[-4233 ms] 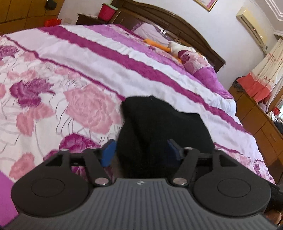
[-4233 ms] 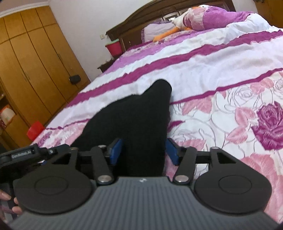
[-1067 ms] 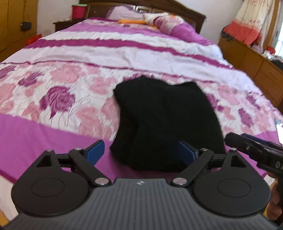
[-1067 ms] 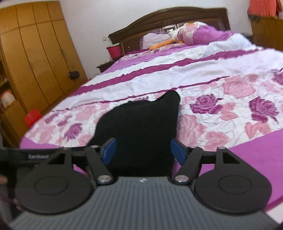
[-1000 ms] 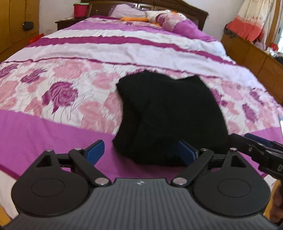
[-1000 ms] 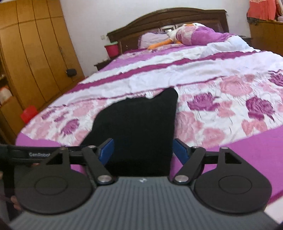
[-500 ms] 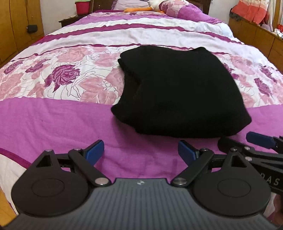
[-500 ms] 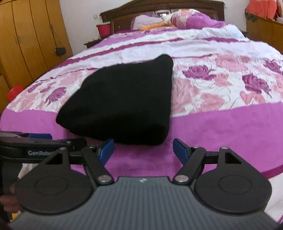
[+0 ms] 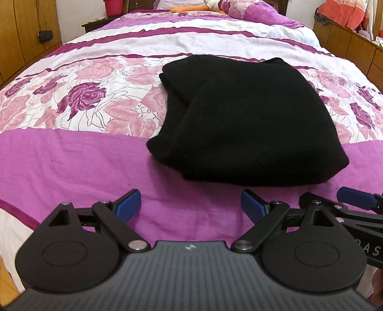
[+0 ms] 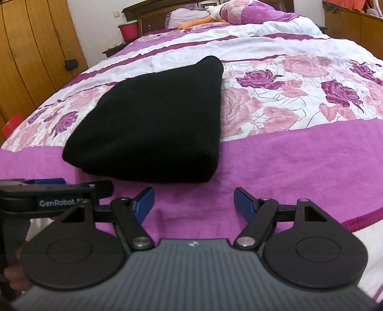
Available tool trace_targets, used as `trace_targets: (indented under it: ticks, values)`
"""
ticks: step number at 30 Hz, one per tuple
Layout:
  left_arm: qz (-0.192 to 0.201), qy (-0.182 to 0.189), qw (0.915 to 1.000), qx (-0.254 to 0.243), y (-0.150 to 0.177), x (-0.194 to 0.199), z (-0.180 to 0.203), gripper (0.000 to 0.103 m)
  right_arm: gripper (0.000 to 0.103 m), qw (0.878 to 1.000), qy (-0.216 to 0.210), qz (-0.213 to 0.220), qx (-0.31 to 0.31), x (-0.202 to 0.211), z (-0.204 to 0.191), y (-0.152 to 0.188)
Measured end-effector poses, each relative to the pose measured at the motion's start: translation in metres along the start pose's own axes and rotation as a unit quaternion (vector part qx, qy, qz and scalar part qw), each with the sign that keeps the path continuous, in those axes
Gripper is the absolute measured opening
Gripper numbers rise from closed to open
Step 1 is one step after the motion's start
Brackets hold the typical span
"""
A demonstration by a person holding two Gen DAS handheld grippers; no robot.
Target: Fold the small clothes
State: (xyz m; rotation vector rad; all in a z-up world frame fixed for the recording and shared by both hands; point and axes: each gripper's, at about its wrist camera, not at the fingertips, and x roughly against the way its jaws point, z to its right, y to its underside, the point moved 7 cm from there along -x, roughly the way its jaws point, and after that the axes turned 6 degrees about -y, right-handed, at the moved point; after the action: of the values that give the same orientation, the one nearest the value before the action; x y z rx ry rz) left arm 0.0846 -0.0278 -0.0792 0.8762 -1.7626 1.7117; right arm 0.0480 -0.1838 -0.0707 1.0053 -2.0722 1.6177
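A black knit garment lies folded into a thick rectangle on the bed, also in the right wrist view. My left gripper is open and empty, low over the purple band of the bedspread just short of the garment's near edge. My right gripper is open and empty, also just short of that edge. The right gripper's blue fingertip shows at the right of the left wrist view. The left gripper's body shows at the left of the right wrist view.
The bedspread has pink roses and purple and white stripes. Pillows and a plush toy lie at the headboard. A wooden wardrobe stands at the left, a wooden cabinet at the right, a nightstand with a red bucket beyond.
Both grippers let go of the black garment and drew back toward the foot of the bed. The folded garment now lies free in front of them.
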Motion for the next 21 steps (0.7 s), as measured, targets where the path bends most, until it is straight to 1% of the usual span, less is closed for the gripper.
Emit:
trace_targets:
  ticks: [21]
  values:
    - [-0.001,-0.002,1.0,0.007,0.0003,-0.0002,-0.0015,0.093,0.075,1.0,-0.009,0.001,-0.005,0.0004,-0.0022,-0.001]
